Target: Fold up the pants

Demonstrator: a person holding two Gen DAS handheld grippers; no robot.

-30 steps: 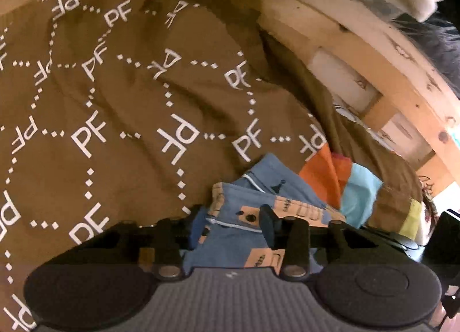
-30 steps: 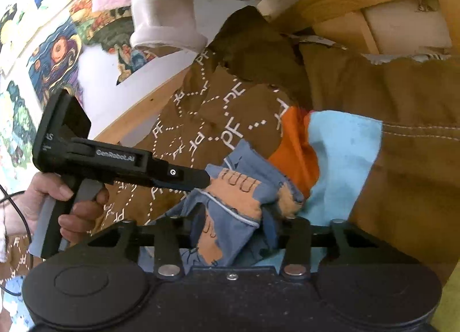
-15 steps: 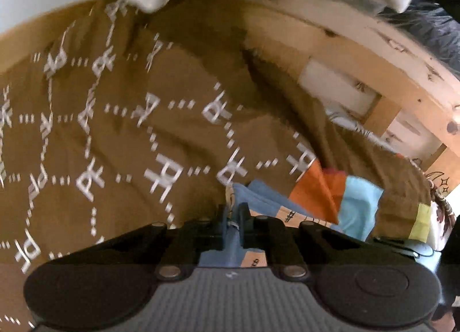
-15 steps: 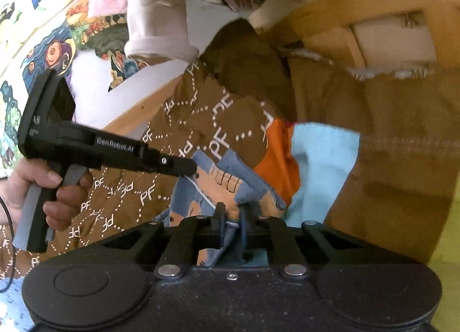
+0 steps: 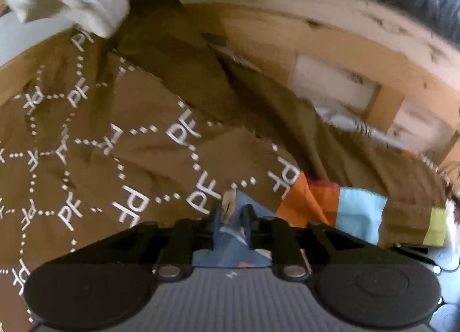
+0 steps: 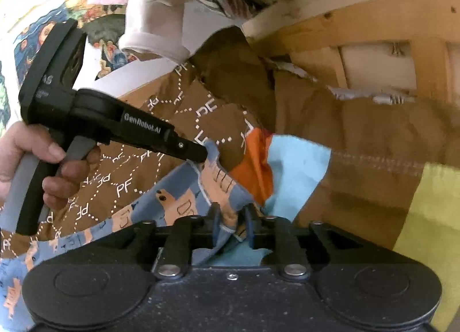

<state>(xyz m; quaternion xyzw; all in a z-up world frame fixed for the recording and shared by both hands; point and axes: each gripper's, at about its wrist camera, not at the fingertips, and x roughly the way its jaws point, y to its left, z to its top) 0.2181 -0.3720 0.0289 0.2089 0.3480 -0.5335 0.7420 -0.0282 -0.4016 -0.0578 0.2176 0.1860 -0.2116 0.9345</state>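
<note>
The pants (image 6: 175,202) are small, blue with orange printed patches, lying on a brown bedspread (image 5: 100,159) printed with white "PF" letters. My left gripper (image 5: 231,217) is shut on one edge of the pants (image 5: 230,248); in the right wrist view it (image 6: 201,156) pinches the far corner, held by a hand (image 6: 26,156). My right gripper (image 6: 231,217) is shut on the near edge of the pants. The fabric is lifted and stretched between the two grippers.
The bedspread has orange (image 6: 253,159), light blue (image 6: 296,171) and yellow-green (image 6: 431,231) patches. A wooden bed frame (image 6: 373,24) runs along the back. White and pink clothes (image 6: 155,24) hang above. A painted wall (image 6: 37,24) is at the left.
Both grippers were open around the pants' edges a second ago; they have shut on the fabric and lifted it, drawing it taut between them.
</note>
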